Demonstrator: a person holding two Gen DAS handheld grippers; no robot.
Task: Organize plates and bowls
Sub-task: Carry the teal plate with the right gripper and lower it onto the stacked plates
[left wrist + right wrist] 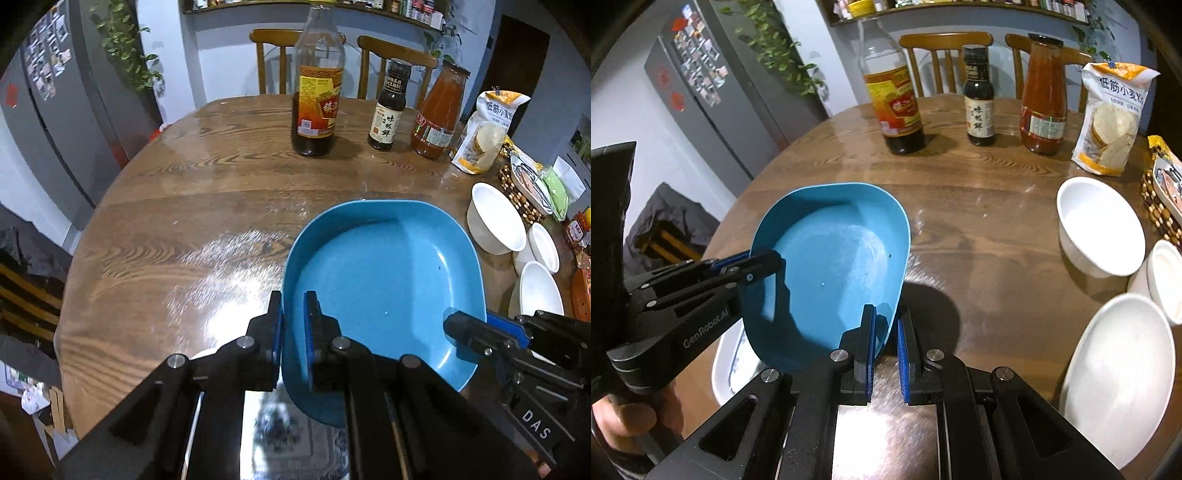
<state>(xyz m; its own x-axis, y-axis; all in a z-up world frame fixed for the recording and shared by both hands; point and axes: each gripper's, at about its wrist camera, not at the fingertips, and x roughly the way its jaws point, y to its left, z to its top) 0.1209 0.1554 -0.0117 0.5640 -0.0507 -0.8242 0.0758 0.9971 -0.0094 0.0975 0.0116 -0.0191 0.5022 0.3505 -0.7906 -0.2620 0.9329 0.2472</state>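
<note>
Two grippers clamp blue plate [384, 273] rims: left gripper [293, 321], right gripper [886, 332] | plate tilted above desk [184, 206] | risk: uneven hand motion twists plate loose, striking white bowls [1100, 225]

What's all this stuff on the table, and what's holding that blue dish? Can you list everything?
blue dish: one, held above the table by both grippers
table: one, brown wood, round
white bowls: at least three, clustered at the right edge
bottles: three, dark, dark and red sauce, at the far side
flour bag: one, white and yellow, right of the bottles
chairs: two, wooden, behind the table
fridge: one, grey, left background
left gripper: black, blue pads, shut on the dish's left rim
right gripper: same, shut on the right rim
</note>
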